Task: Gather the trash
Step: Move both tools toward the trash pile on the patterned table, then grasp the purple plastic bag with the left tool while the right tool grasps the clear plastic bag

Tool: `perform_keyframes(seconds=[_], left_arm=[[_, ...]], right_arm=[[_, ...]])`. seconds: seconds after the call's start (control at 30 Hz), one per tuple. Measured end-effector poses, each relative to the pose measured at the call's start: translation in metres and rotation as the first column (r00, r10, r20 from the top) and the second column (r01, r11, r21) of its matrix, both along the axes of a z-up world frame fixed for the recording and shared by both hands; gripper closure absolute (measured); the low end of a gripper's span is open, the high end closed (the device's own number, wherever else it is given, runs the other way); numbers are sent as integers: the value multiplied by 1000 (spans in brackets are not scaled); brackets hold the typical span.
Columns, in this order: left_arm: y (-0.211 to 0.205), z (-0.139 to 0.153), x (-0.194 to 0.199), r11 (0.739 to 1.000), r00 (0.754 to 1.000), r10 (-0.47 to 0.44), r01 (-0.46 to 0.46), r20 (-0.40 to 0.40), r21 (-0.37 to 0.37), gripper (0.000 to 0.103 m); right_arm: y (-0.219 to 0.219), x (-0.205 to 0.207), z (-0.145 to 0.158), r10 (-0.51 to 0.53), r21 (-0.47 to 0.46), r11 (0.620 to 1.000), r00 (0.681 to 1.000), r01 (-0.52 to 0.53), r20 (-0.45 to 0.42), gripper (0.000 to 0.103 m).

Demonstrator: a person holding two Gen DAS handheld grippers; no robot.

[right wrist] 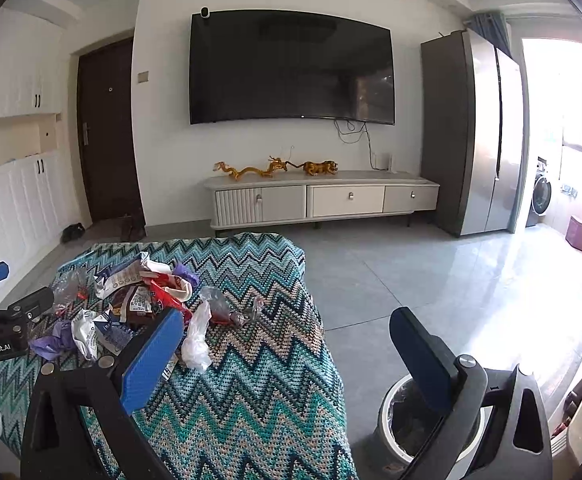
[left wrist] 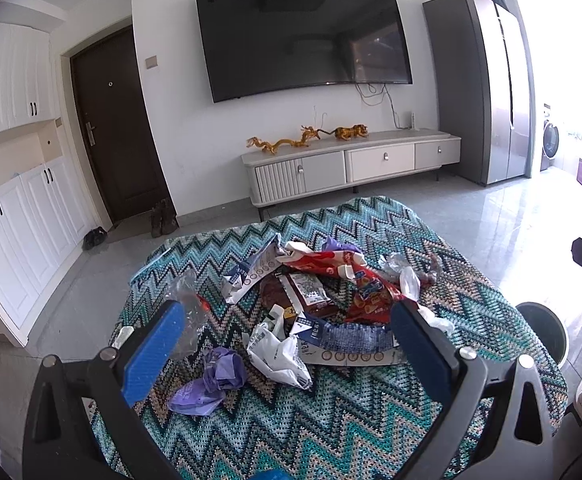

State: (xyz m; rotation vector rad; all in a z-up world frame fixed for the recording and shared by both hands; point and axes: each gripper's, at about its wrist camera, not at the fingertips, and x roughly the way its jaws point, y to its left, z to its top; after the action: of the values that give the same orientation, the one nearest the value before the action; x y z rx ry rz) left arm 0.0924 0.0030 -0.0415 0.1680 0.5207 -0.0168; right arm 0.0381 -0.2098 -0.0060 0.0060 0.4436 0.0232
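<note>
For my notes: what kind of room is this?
Most likely a home living room: a wall TV above a low cabinet, an entrance door, and a fridge beside the balcony.

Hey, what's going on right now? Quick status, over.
Left claw open, empty, over the trash pile. Right claw open, empty, between table edge and bin. Nothing collected yet. Path clear.

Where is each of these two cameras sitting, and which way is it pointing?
Left wrist: rides the left gripper, aimed over the trash pile on the zigzag blanket toward the TV; its open blue fingers show.
Right wrist: rides the right gripper, at the blanket's right edge above the bin; open fingers show.
Shared: pile, bin, TV.
</note>
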Motion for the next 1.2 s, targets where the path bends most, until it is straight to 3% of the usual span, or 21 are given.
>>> perform_keyframes(seconds=[0.6, 0.93, 1.2], left_arm=[[17, -10, 17, 999, 999, -11, 10, -35, -38, 0], [67, -29, 32, 996, 993, -4, -7, -117, -92, 0], [127, -50, 28, 991, 982, 28, -51, -188, -121, 1]], right_arm=[[11, 16, -3, 33, -10, 999, 999, -33, -30, 0], [28, 30, -9, 110, -29, 993, 991, -113, -81, 0], [48, 57, -30, 237, -12, 970, 955, -243, -180, 30]])
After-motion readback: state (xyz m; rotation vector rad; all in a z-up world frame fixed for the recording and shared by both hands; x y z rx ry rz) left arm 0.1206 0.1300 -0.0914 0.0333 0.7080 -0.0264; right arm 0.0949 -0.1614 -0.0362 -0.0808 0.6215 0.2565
